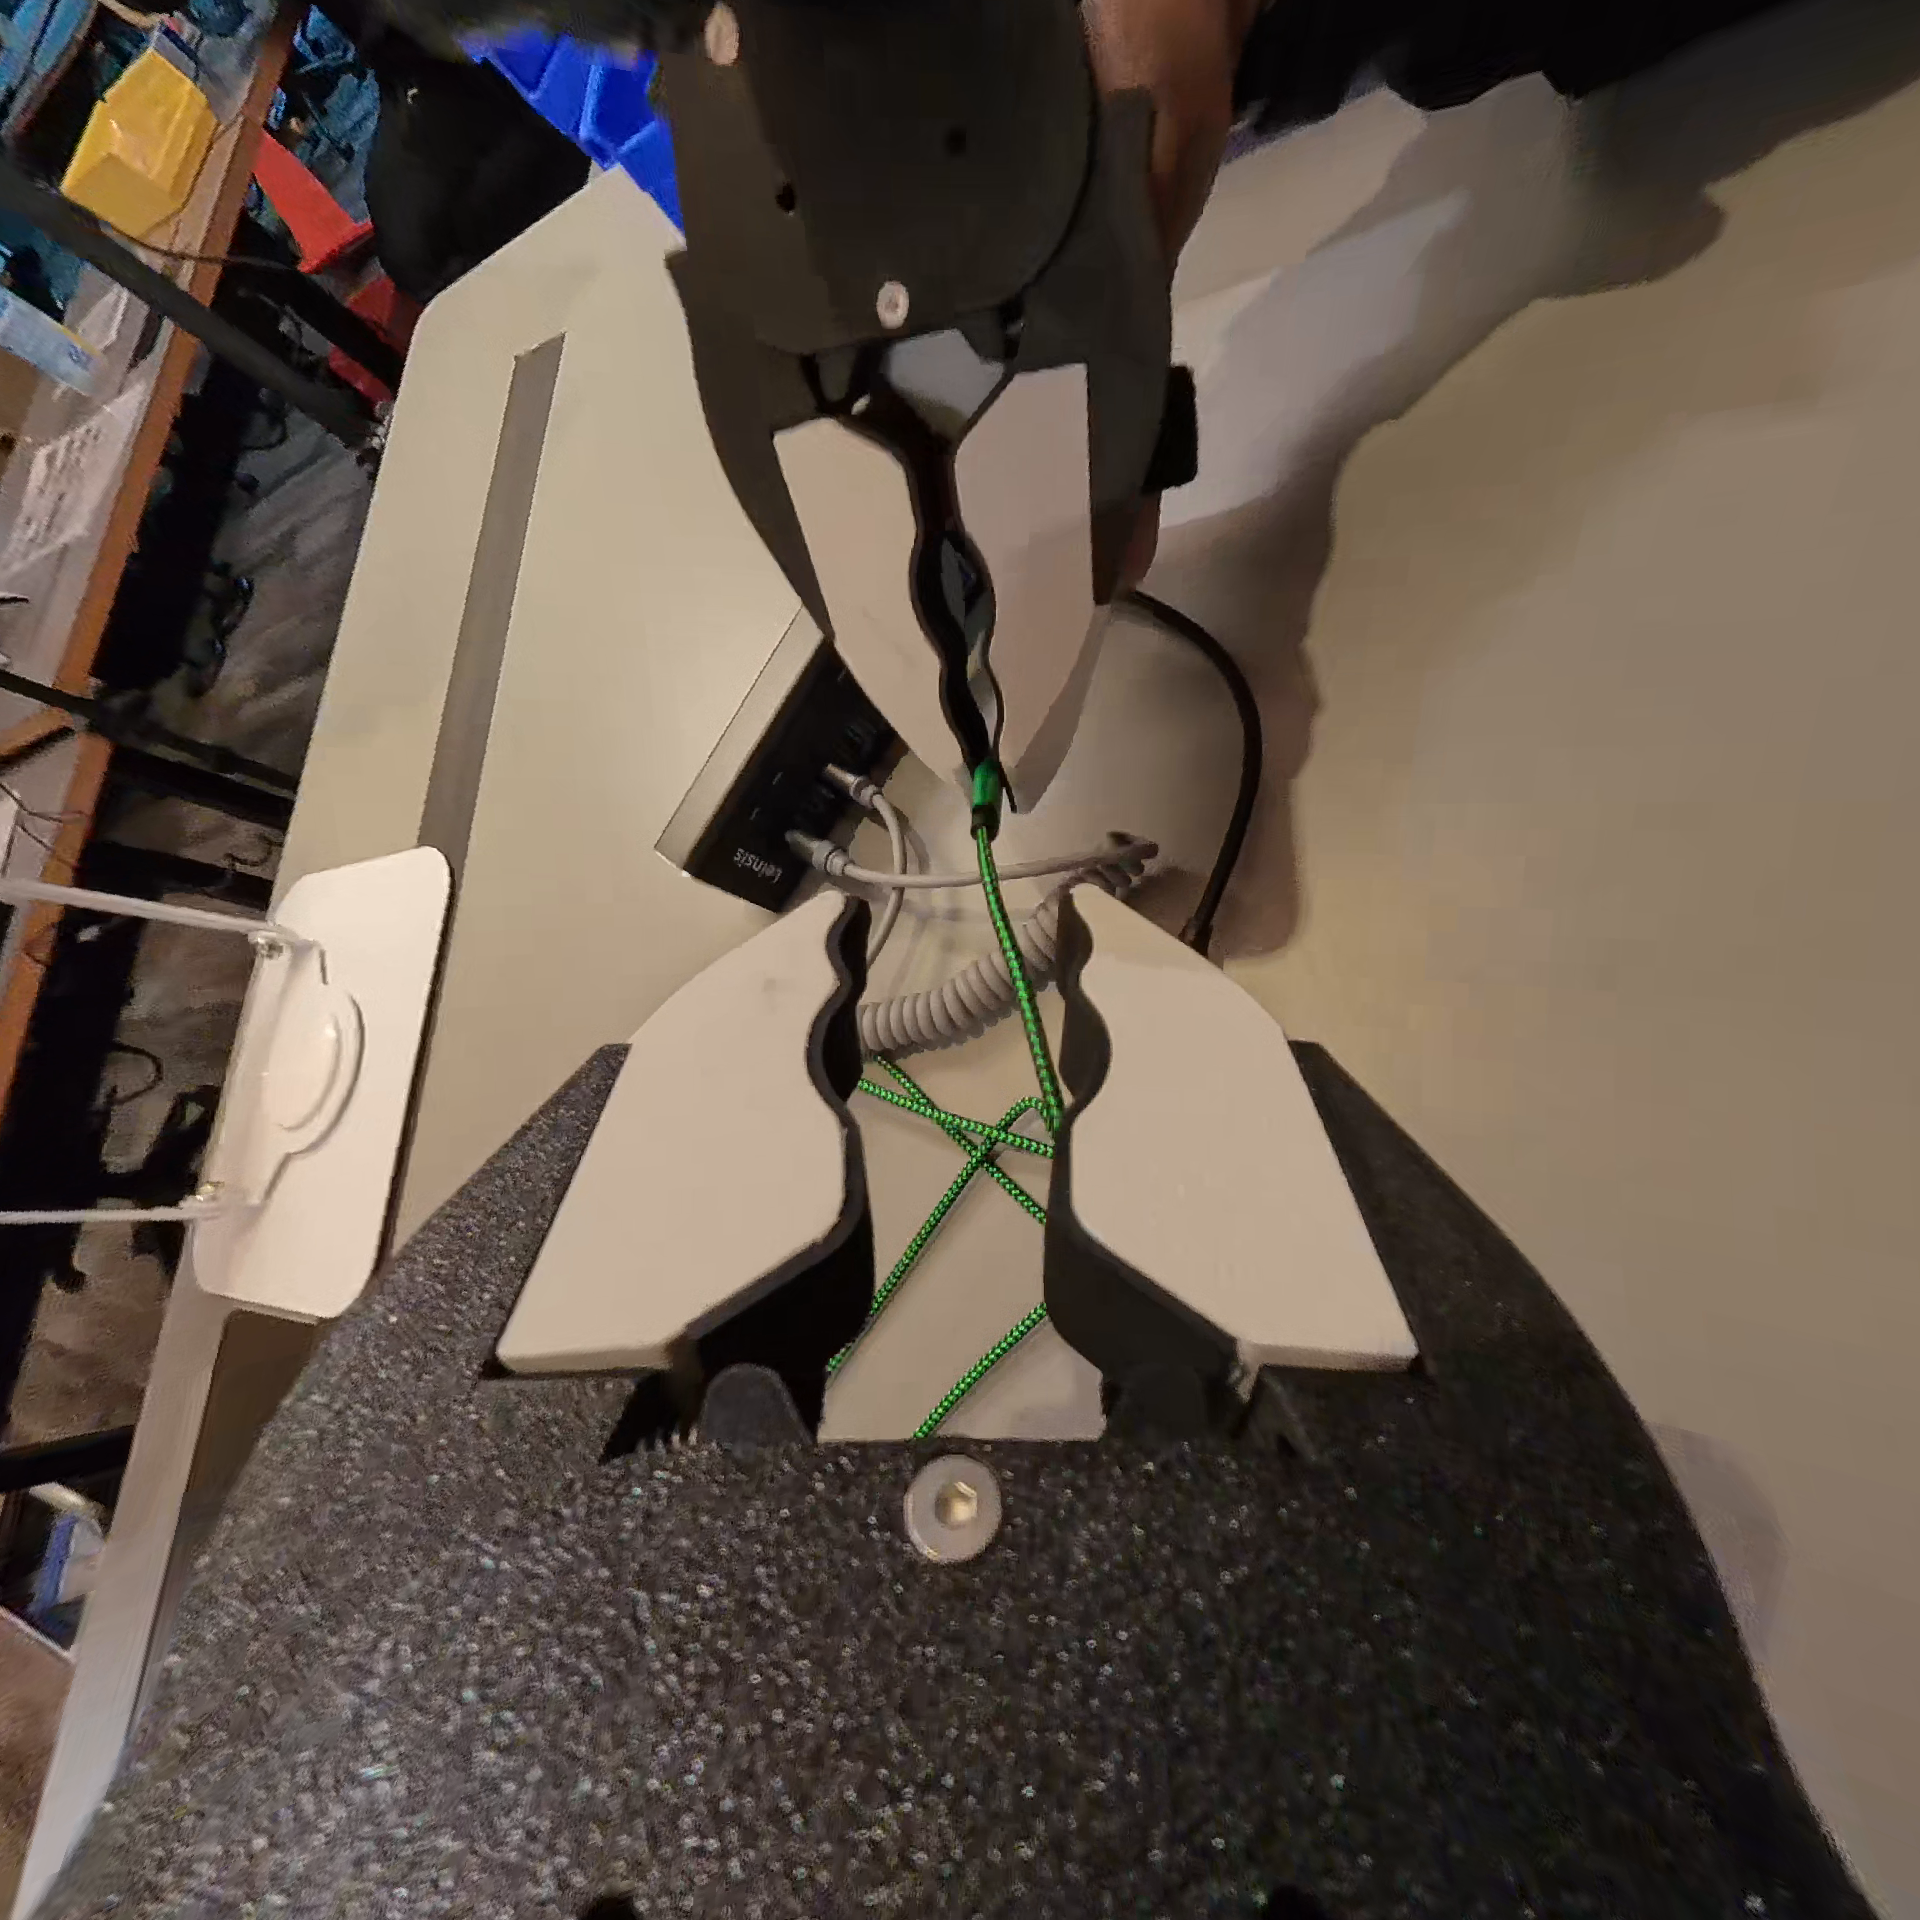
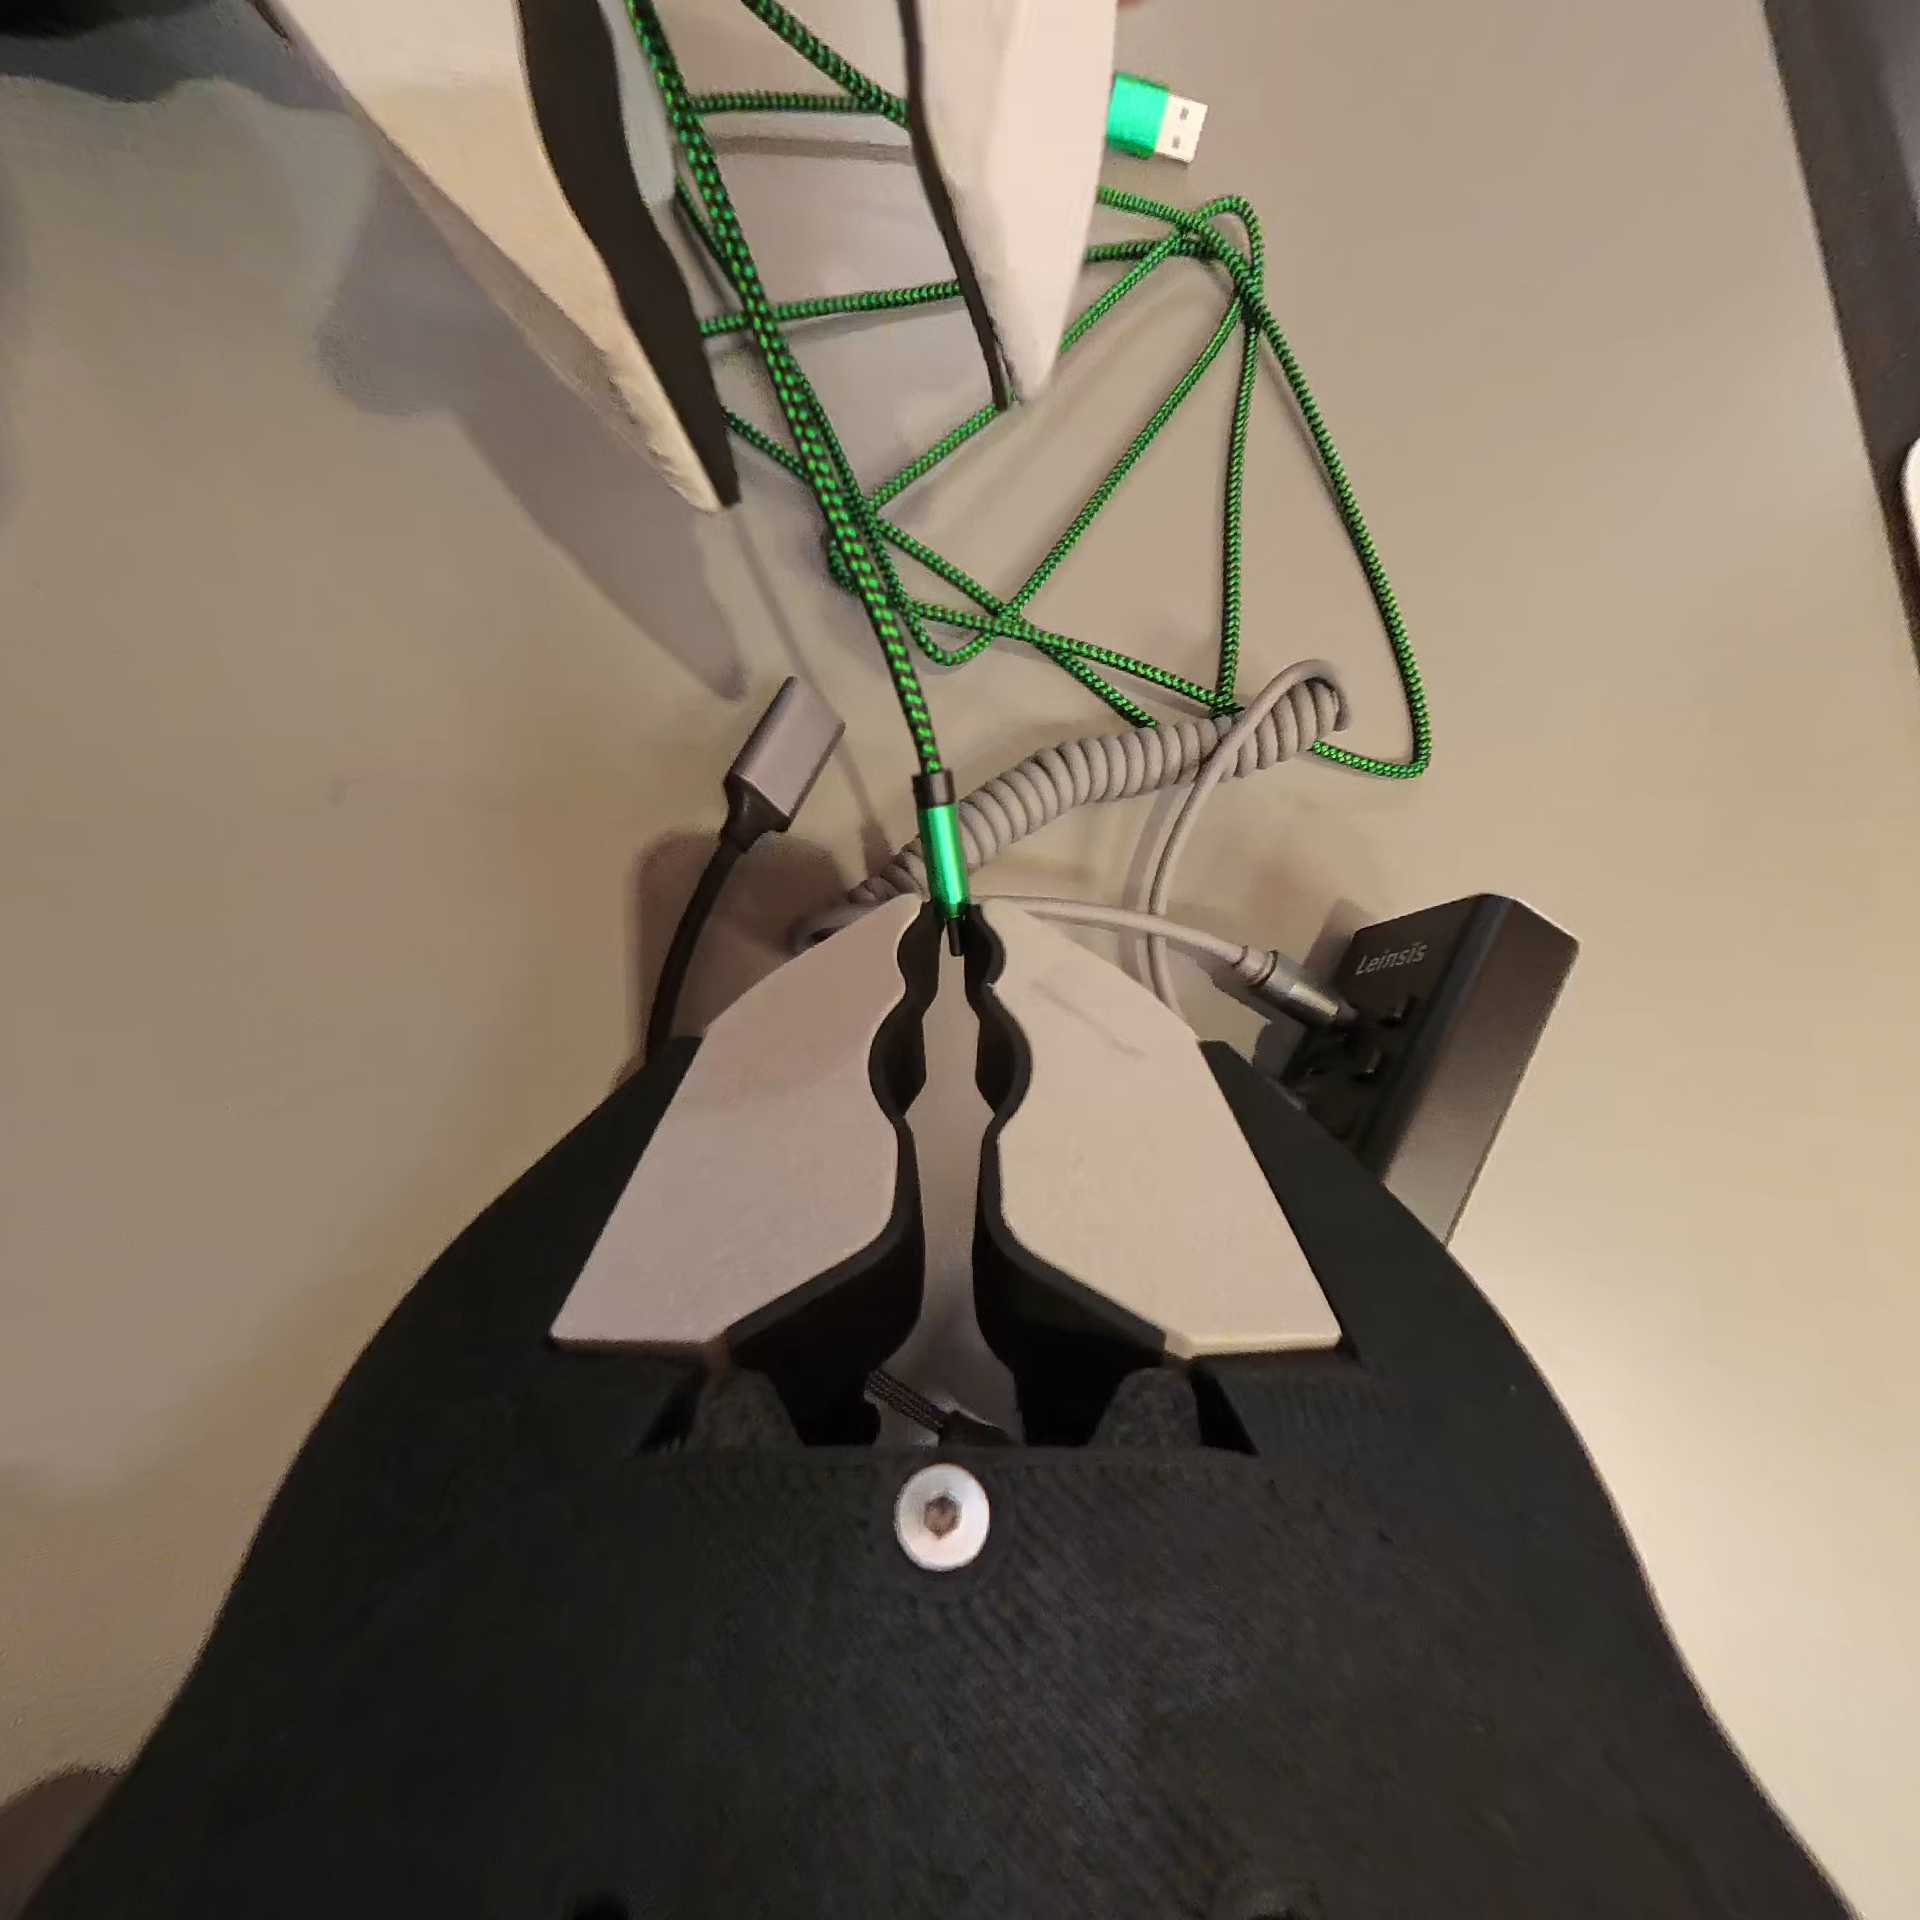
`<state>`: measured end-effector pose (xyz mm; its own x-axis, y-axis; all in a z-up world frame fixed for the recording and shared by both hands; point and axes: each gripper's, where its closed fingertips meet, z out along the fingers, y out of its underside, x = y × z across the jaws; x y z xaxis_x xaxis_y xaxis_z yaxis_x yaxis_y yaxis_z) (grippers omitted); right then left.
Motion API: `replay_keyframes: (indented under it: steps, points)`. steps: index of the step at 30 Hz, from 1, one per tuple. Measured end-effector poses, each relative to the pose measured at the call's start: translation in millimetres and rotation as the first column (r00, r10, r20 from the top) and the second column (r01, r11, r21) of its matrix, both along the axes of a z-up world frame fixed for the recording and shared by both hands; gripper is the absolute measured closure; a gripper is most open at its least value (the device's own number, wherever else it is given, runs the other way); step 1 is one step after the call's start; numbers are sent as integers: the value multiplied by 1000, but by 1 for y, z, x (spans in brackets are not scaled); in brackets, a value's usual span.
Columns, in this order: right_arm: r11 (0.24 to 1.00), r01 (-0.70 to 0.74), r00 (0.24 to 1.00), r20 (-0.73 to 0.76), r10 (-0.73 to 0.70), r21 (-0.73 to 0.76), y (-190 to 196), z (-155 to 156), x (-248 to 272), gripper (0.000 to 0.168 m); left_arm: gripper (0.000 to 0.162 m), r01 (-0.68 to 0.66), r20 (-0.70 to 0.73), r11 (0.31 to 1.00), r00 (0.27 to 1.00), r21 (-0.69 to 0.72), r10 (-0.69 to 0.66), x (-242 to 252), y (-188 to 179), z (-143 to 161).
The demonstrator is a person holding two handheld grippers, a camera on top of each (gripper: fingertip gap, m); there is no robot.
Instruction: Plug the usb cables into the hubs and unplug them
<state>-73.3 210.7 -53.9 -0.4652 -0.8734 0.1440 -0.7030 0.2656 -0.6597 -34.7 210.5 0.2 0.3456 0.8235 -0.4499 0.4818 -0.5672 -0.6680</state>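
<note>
A black USB hub (image 1: 764,800) lies on the white table (image 1: 1558,727); two grey cable plugs (image 1: 831,857) sit in its ports. It also shows in the right wrist view (image 2: 1455,1039). My right gripper (image 2: 951,920) is shut on the small plug end of a green braided cable (image 2: 940,842), just left of the hub; it comes in from the top of the left wrist view (image 1: 987,795). The cable's green USB-A plug (image 2: 1153,120) lies loose on the table. My left gripper (image 1: 961,904) is open and empty above the tangled green cable (image 1: 966,1153); it also shows in the right wrist view (image 2: 873,447).
A grey coiled cable (image 2: 1091,769) runs from the hub across the tangle. A black cable with a grey connector (image 2: 779,758) lies to the left. A clear bracket (image 1: 312,1070) sits on the table's edge, beyond it shelves with coloured bins (image 1: 145,145). My hands' fingertips stand some 7 cm from each other.
</note>
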Motion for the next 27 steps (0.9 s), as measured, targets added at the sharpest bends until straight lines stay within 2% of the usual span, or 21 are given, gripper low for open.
replay_keyframes:
  steps: [3,7,12,20,27]
  points:
    - [1000,-4,1000,15,4,25,2,1,6,165,127,33,-24,996,999,86,-31,-9,14,2]
    - [999,-14,998,57,12,32,5,6,9,165,133,16,-9,976,1000,217,-15,-16,9,-24]
    - [1000,-22,995,101,20,15,5,10,9,165,141,53,-78,954,996,294,-31,-22,9,-27]
    - [999,-37,993,113,37,-2,6,11,9,165,156,95,-195,947,980,308,-35,-26,6,-26]
    - [1000,-5,992,124,8,-30,1,14,5,165,157,55,-205,955,979,290,6,-28,-1,-27]
